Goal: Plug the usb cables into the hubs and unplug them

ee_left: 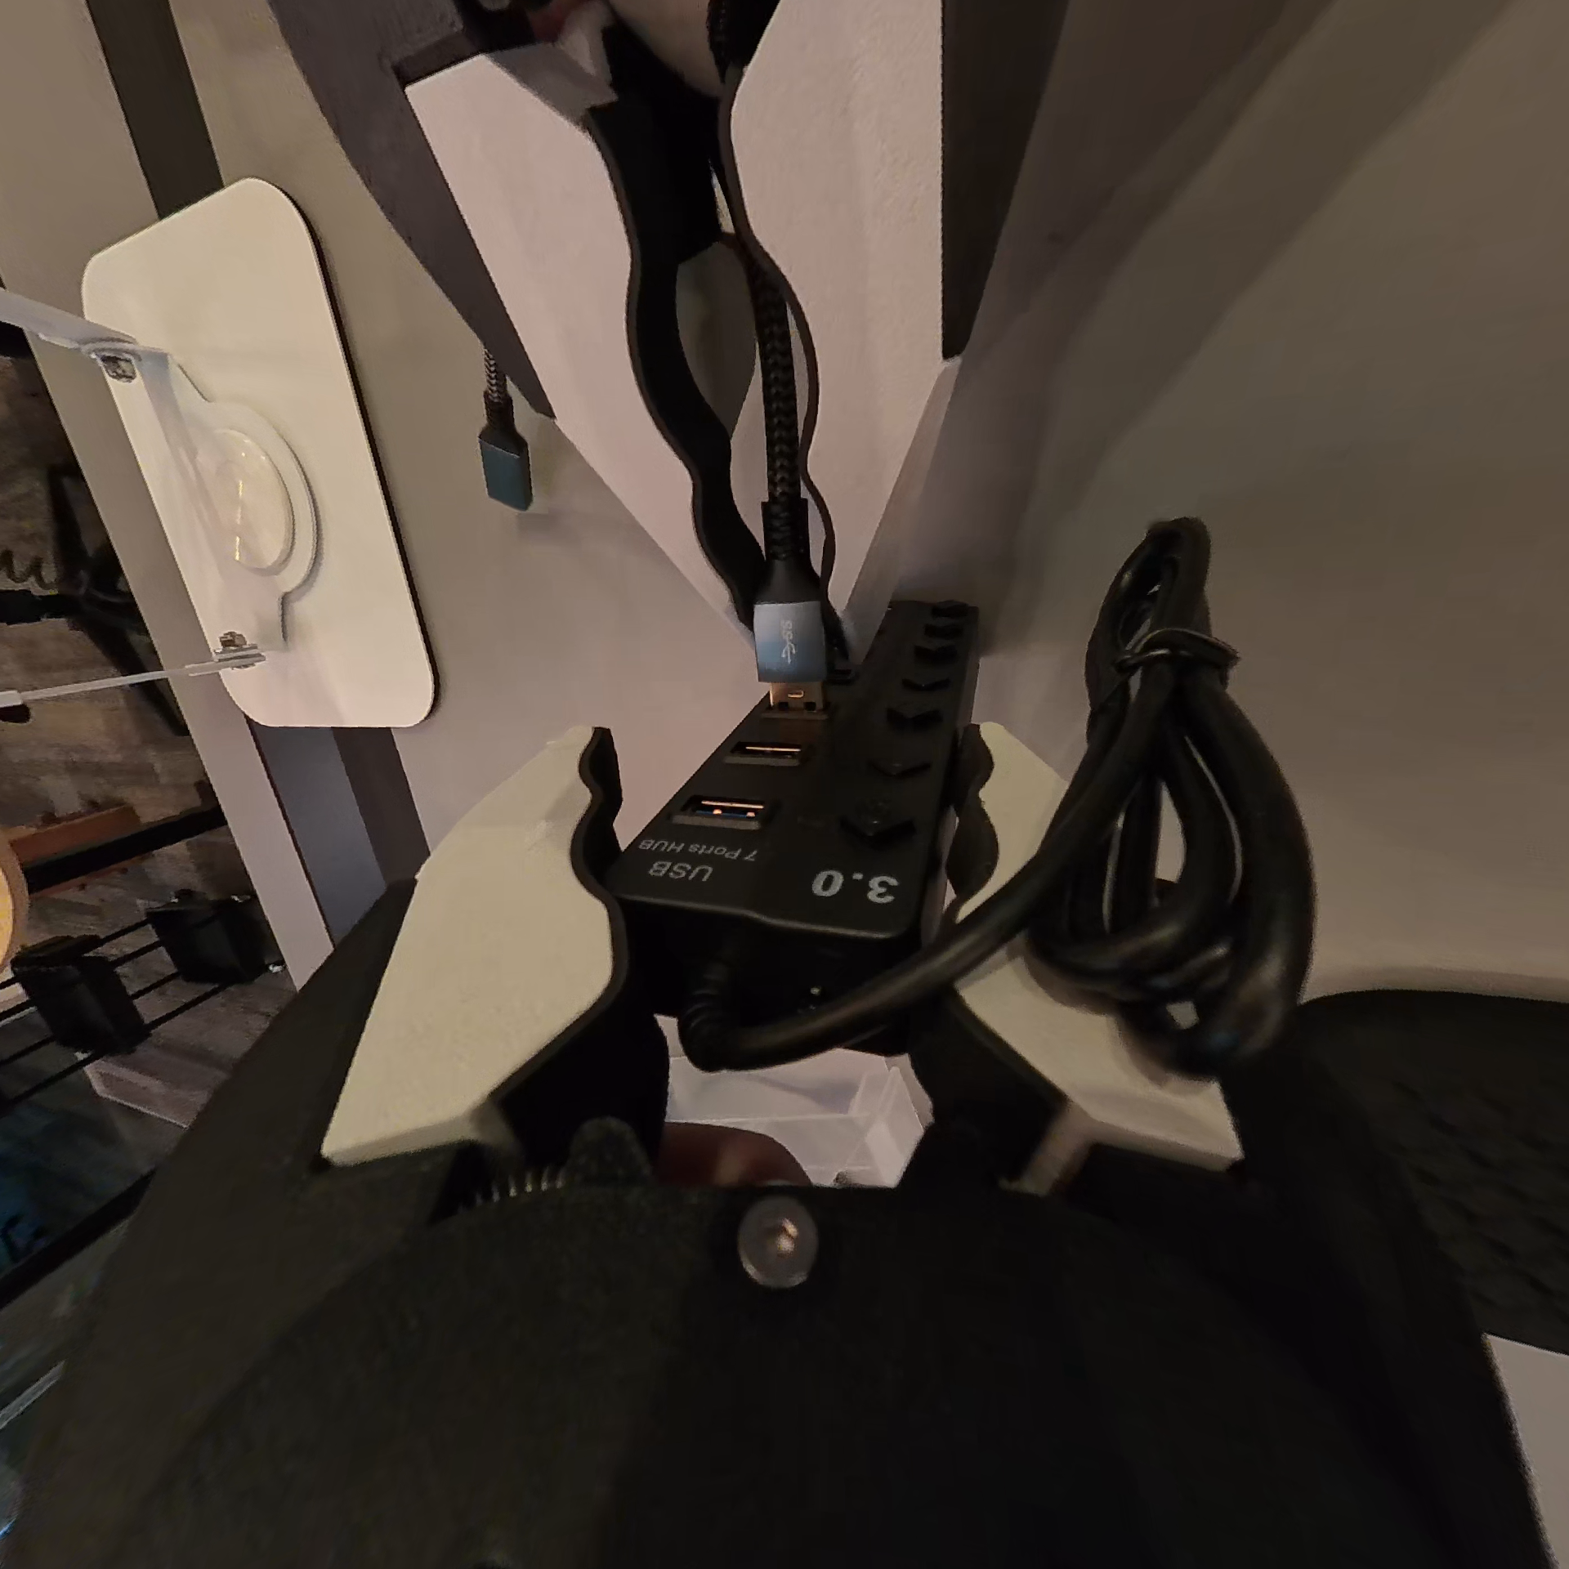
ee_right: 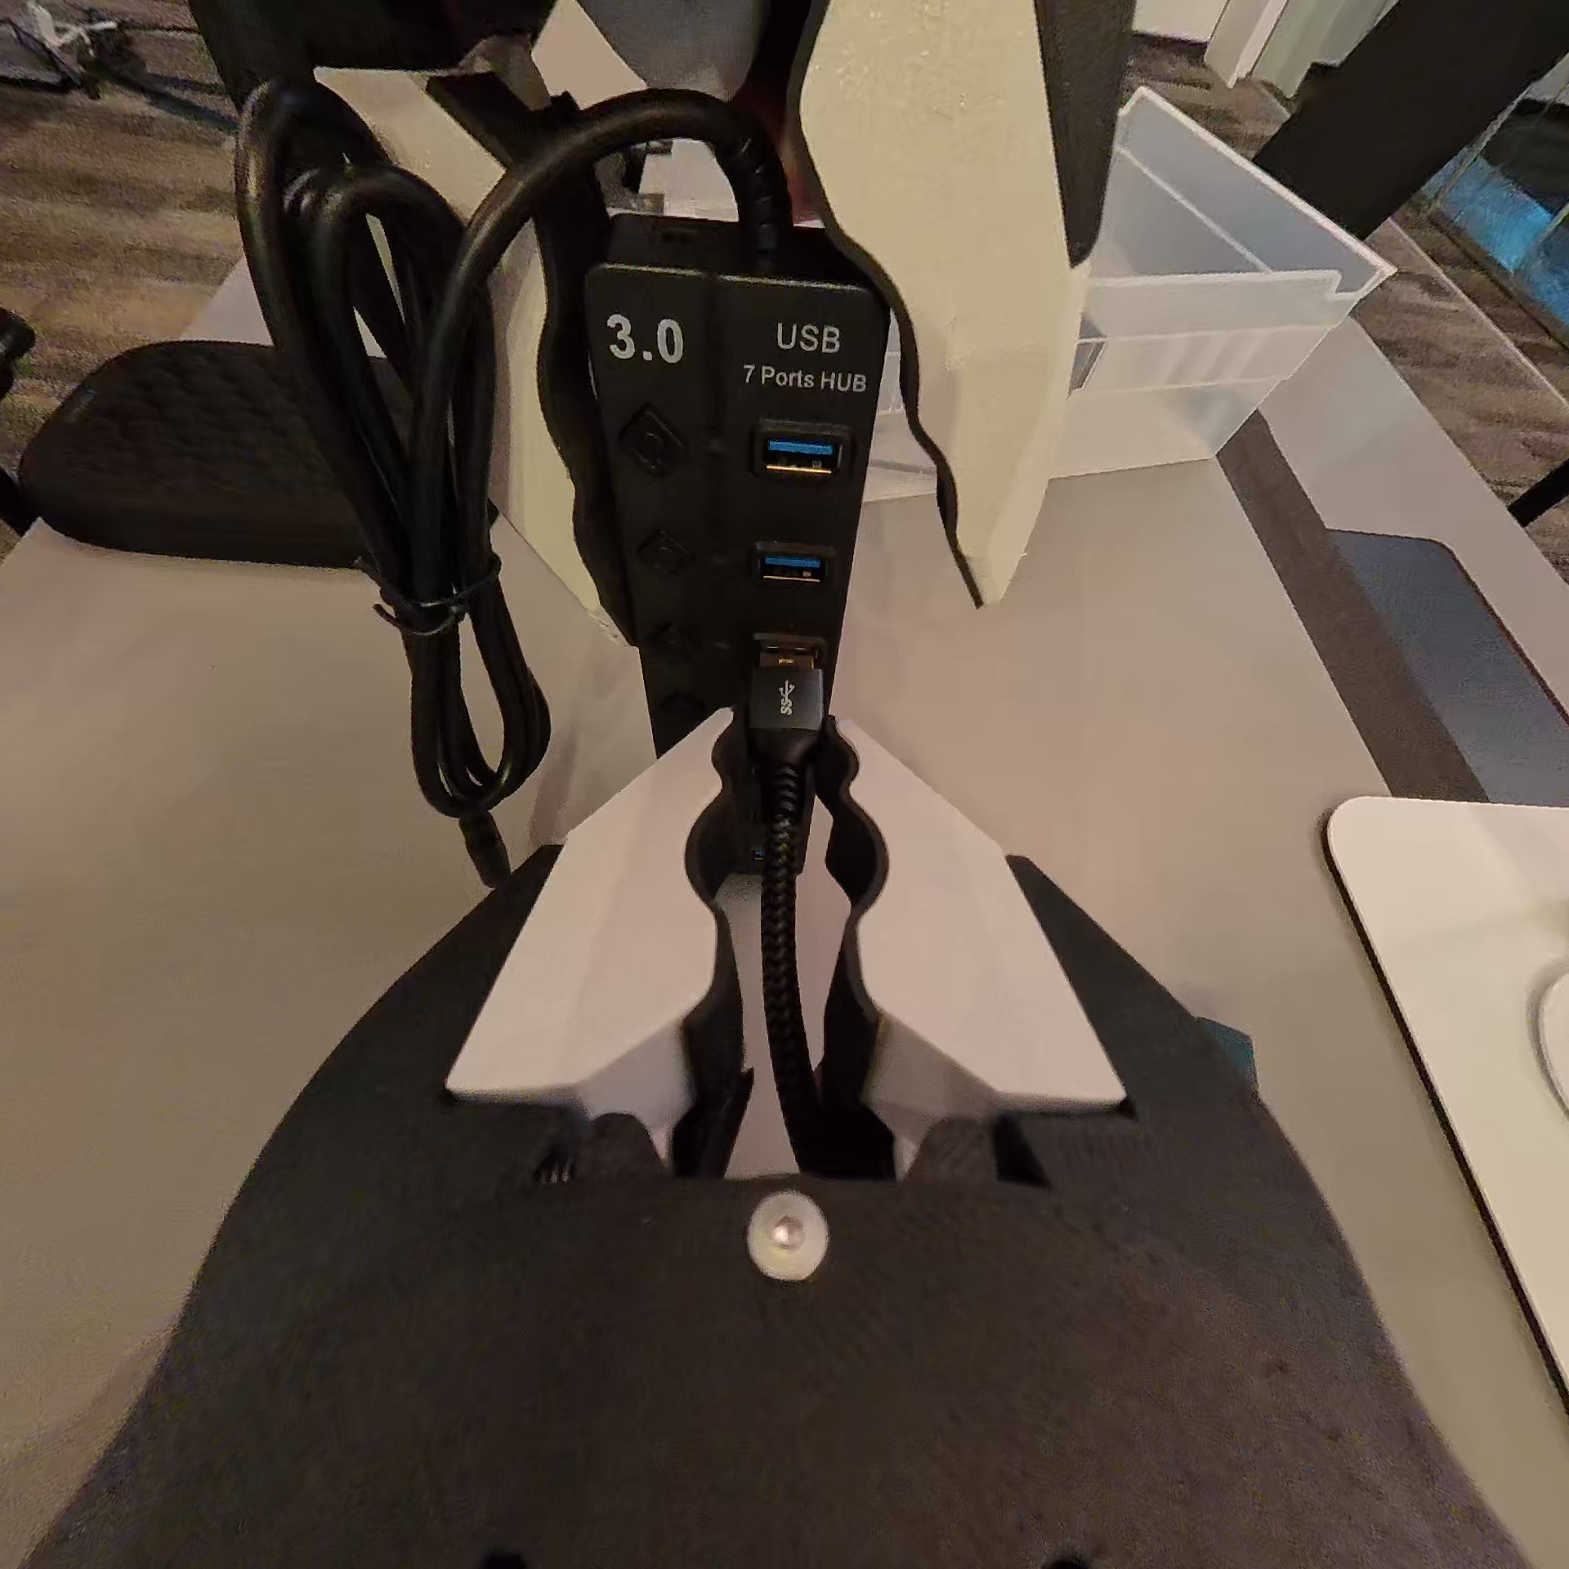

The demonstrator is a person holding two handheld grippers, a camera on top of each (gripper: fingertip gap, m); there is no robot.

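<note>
My left gripper (ee_left: 785, 756) is shut on a black USB hub (ee_left: 849, 883) and holds it by its sides, above the table. The hub also shows in the right wrist view (ee_right: 730, 357), with one white left finger (ee_right: 959, 340) beside it. My right gripper (ee_right: 781, 739) is shut on a black braided USB cable (ee_right: 781, 891), just behind its plug (ee_right: 785, 692). The plug's metal tip sits partly in the third port from the hub's labelled end; in the left wrist view the plug (ee_left: 790, 645) comes down from above. The two nearer ports are empty.
The hub's own black cord (ee_right: 407, 509), bundled with a tie, hangs at its side. The braided cable's other plug (ee_left: 508, 458) dangles free. A clear plastic bin (ee_right: 1189, 323) and a white pad (ee_right: 1486, 1019) sit on the grey table (ee_right: 170, 849). A black chair seat (ee_right: 187, 441) stands beyond the table edge. The grippers are tip to tip, or close to it.
</note>
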